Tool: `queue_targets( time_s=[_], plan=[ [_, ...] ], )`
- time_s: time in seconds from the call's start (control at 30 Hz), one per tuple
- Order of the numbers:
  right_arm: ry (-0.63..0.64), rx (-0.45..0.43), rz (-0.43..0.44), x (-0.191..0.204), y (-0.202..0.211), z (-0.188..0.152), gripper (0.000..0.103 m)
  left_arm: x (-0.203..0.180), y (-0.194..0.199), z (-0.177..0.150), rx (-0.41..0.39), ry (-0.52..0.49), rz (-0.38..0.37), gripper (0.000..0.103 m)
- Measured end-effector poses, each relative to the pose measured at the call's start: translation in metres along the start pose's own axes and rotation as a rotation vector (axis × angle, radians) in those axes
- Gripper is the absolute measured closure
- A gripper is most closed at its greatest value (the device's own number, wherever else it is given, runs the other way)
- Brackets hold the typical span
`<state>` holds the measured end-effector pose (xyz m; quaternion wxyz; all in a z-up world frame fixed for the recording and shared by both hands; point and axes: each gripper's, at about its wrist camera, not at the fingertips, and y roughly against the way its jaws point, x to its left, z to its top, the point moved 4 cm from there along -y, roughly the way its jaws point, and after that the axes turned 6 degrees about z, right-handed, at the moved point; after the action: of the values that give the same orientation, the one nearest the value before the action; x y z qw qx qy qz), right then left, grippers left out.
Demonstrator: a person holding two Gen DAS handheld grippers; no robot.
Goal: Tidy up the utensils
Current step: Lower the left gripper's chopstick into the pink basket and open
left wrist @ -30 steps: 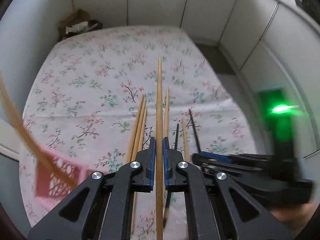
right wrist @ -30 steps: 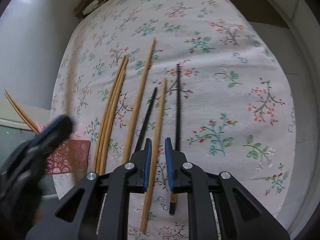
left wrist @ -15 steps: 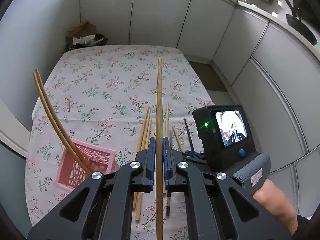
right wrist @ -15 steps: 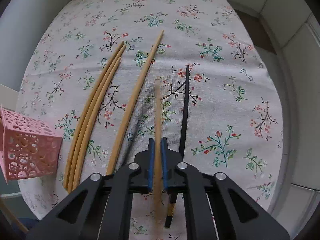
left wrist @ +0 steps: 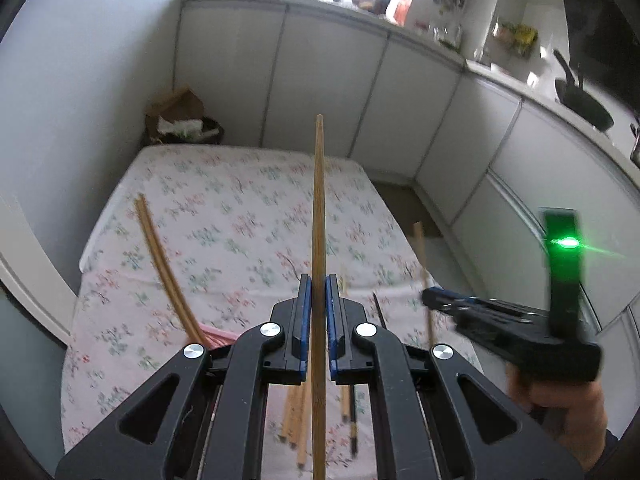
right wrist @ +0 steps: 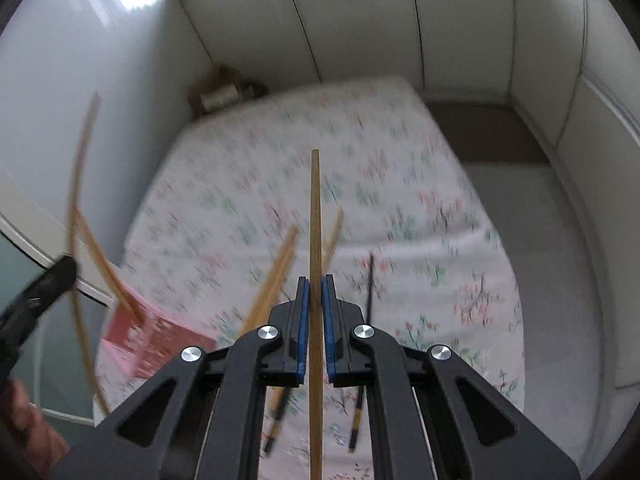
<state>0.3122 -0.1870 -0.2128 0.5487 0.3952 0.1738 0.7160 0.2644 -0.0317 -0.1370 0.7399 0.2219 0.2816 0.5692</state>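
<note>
My left gripper (left wrist: pixel 316 292) is shut on a long wooden chopstick (left wrist: pixel 319 200) that points up and away over the floral tablecloth (left wrist: pixel 224 216). My right gripper (right wrist: pixel 315 292) is shut on another wooden chopstick (right wrist: pixel 315 220), held clear above the cloth (right wrist: pixel 400 184). A pink perforated basket (right wrist: pixel 152 340) stands at the table's near left, with two wooden chopsticks (left wrist: pixel 160 256) leaning out of it. Several wooden chopsticks (right wrist: pixel 276 276) and two black ones (right wrist: pixel 370 280) lie on the cloth. In the left wrist view the right gripper (left wrist: pixel 430 300) shows at the right with its chopstick (left wrist: pixel 422 256).
White cabinet fronts wall in the table at the back and right. A brown box with paper (left wrist: pixel 180 116) sits beyond the far end. A dark pan (left wrist: pixel 580 100) rests on the counter at upper right. A hand (left wrist: pixel 560 412) holds the right gripper's handle.
The right gripper shut on a wooden chopstick lying on the cloth and lifted it. Both grippers rose and tilted up, so the cabinets now fill the upper views.
</note>
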Motion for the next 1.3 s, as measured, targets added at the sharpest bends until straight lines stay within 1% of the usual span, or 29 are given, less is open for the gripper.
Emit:
queue_targets(
  time_s=[0.1, 0.2, 0.3, 0.37, 0.53, 0.63, 0.73, 0.83, 0.9, 1.0, 1.1, 1.2, 1.27, 1.3],
  plan=[
    [0.034, -0.106, 0.038, 0.018, 0.015, 0.009, 0.096, 0.015, 0.007, 0.003, -0.058, 0.025, 0.009, 0.097],
    [0.061, -0.191, 0.067, 0.025, 0.036, 0.014, 0.096, 0.026, 0.012, 0.005, -0.105, 0.043, 0.012, 0.097],
    [0.115, -0.278, 0.112, 0.042, 0.050, 0.018, 0.096, 0.034, 0.017, 0.007, -0.180, 0.046, 0.018, 0.097],
    [0.144, -0.312, 0.143, 0.052, 0.056, 0.017, 0.096, 0.040, 0.019, 0.007, -0.238, 0.055, 0.020, 0.097],
    [0.188, -0.361, 0.178, 0.068, 0.064, 0.015, 0.096, 0.053, 0.019, 0.005, -0.367, 0.069, 0.041, 0.097],
    [0.202, -0.406, 0.202, 0.073, 0.072, 0.017, 0.096, 0.054, 0.016, -0.002, -0.425, 0.063, 0.057, 0.097],
    [0.222, -0.427, 0.217, 0.081, 0.079, 0.016, 0.096, 0.051, 0.014, -0.010, -0.479, 0.045, 0.077, 0.097],
    [0.230, -0.424, 0.222, 0.081, 0.079, 0.013, 0.096, 0.048, 0.009, -0.015, -0.510, 0.027, 0.111, 0.097],
    [0.230, -0.422, 0.220, 0.079, 0.079, 0.013, 0.096, 0.048, 0.005, -0.021, -0.517, 0.019, 0.136, 0.097],
    [0.218, -0.426, 0.225, 0.076, 0.082, 0.015, 0.096, 0.048, -0.003, -0.033, -0.531, 0.016, 0.203, 0.097],
    [0.205, -0.425, 0.232, 0.075, 0.082, 0.015, 0.096, 0.043, -0.011, -0.042, -0.532, -0.028, 0.257, 0.096],
    [0.206, -0.425, 0.234, 0.075, 0.082, 0.013, 0.096, 0.038, -0.014, -0.052, -0.504, -0.043, 0.275, 0.094],
    [0.205, -0.425, 0.235, 0.073, 0.082, 0.012, 0.096, 0.038, -0.015, -0.058, -0.471, -0.036, 0.282, 0.082],
    [0.202, -0.426, 0.236, 0.072, 0.082, 0.012, 0.096, 0.039, -0.014, -0.060, -0.454, -0.028, 0.281, 0.079]
  ],
)
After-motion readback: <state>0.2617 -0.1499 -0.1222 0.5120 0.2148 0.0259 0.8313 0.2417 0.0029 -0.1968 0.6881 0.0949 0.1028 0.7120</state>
